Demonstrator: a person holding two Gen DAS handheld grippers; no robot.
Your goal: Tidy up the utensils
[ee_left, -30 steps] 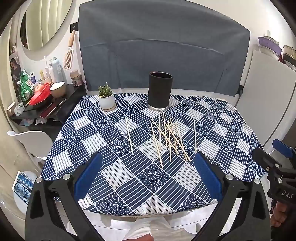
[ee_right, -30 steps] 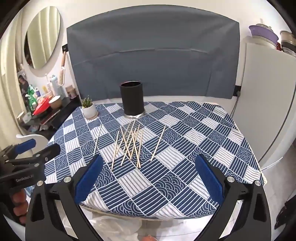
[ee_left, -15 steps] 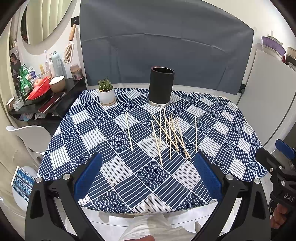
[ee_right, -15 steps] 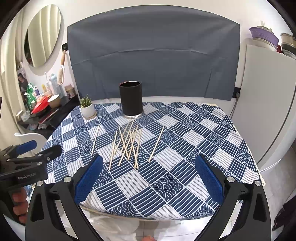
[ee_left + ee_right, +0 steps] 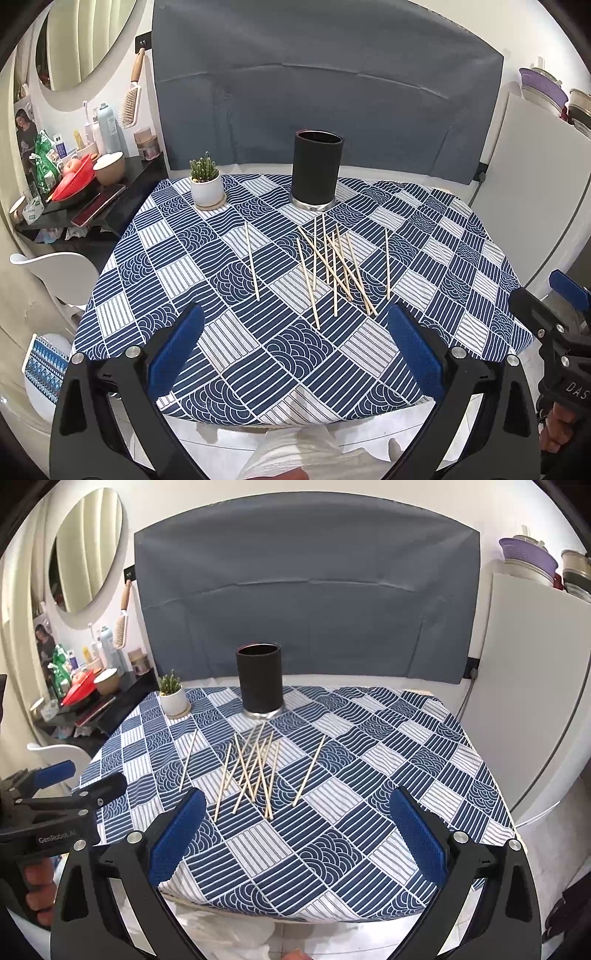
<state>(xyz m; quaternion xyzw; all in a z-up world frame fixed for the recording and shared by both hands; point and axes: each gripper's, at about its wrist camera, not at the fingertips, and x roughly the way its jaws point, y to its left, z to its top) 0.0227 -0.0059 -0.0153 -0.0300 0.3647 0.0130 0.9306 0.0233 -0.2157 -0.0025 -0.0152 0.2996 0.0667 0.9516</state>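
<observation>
Several wooden chopsticks (image 5: 334, 267) lie scattered and crossed on the blue-and-white patterned tablecloth (image 5: 236, 347); they also show in the right wrist view (image 5: 255, 771). One chopstick (image 5: 252, 260) lies apart to the left. A black cylindrical holder (image 5: 316, 171) stands upright behind them, also in the right wrist view (image 5: 259, 677). My left gripper (image 5: 295, 354) is open and empty, above the table's near edge. My right gripper (image 5: 295, 838) is open and empty, also short of the chopsticks.
A small potted cactus (image 5: 206, 182) stands at the back left of the table. A cluttered black side shelf (image 5: 85, 206) and a white chair (image 5: 55, 269) are to the left. A white cabinet (image 5: 535, 686) stands to the right.
Both grippers have drawn back and risen a little, so the table sits farther off in both views. Nothing on the table moved.
</observation>
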